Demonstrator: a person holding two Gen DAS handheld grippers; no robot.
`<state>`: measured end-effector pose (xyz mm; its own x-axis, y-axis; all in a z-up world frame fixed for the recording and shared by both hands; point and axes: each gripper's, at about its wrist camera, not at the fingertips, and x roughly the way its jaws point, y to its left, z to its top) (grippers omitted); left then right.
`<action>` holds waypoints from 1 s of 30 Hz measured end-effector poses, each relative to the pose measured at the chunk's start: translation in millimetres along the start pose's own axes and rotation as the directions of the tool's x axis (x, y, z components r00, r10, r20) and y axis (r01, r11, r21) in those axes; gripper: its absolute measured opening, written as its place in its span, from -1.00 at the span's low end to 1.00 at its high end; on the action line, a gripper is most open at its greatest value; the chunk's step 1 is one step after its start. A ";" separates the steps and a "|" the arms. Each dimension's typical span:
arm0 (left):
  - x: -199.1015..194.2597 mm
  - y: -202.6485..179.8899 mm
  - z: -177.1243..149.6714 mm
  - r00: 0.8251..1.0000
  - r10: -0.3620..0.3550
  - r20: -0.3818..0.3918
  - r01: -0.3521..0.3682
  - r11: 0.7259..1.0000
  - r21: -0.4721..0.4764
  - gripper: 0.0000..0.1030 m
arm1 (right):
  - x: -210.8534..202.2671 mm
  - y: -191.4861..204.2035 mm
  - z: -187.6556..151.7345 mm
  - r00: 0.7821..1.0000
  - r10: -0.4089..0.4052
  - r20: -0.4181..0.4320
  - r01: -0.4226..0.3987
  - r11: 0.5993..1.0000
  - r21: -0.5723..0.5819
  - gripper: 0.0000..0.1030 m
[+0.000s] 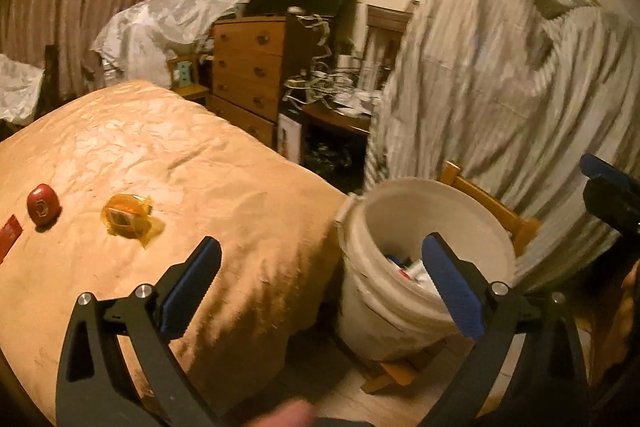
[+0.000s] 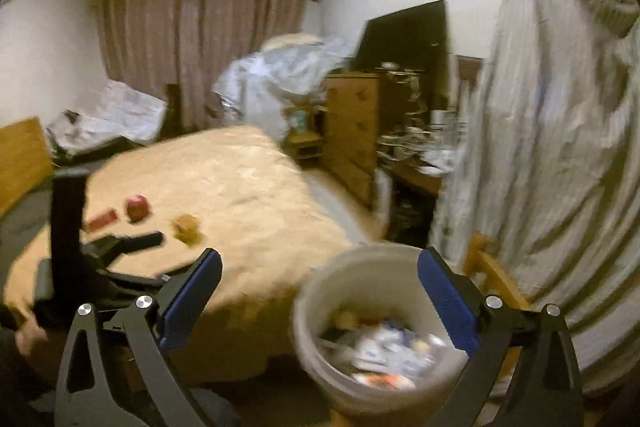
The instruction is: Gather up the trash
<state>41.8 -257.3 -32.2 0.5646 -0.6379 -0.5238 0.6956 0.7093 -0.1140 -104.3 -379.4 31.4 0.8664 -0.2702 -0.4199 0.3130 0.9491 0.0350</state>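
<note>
While spread wide, both empty: left gripper (image 1: 324,261), right gripper (image 2: 320,277).

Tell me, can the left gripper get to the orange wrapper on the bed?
Probably yes. The left gripper is open and empty, and nothing lies between it and the orange wrapper on the bed.

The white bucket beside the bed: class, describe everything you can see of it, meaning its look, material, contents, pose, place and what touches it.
The bucket is a round white pail, plastic by its look, with ridged bands under the rim and no lid. It stands upright and open beside the corner of the bed, on what looks like a low wooden stand. Inside lies a heap of mixed trash, mostly white and blue wrappers with some orange. A striped cloth hangs behind it. Nothing grips it.
</note>
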 end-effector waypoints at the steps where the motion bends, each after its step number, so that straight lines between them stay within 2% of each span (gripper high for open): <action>1: -3.1 -4.9 -2.2 1.000 -0.007 0.001 0.007 1.000 0.011 0.89 | -6.3 -3.6 -4.7 1.000 -0.027 -0.012 0.027 1.000 0.000 0.90; 5: -17.5 -23.1 -13.1 0.999 -0.029 0.018 0.028 0.999 0.045 0.89 | -41.0 -17.5 -33.5 0.989 -0.146 -0.024 0.146 0.989 0.016 0.90; 13: -48.6 -52.4 -25.7 0.999 -0.011 0.049 0.008 0.998 0.068 0.89 | -89.8 -48.0 -73.3 0.963 -0.270 0.019 0.267 0.960 0.079 0.90; 18: -68.7 -74.3 -29.2 0.996 -0.009 0.091 -0.001 0.994 0.107 0.89 | -104.6 -52.9 -83.0 0.955 -0.296 0.022 0.293 0.951 0.095 0.90; 30: -84.3 -106.6 -34.4 0.993 -0.056 0.100 0.037 0.982 0.188 0.89 | -110.3 -59.3 -88.6 0.961 -0.277 0.025 0.273 0.956 0.110 0.90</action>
<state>-95.2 -268.7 -4.9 0.5658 -0.7036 -0.4298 0.7870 0.6164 0.0271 -252.8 -391.5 -4.8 0.7553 -0.5266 -0.3901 0.5784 0.8155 0.0190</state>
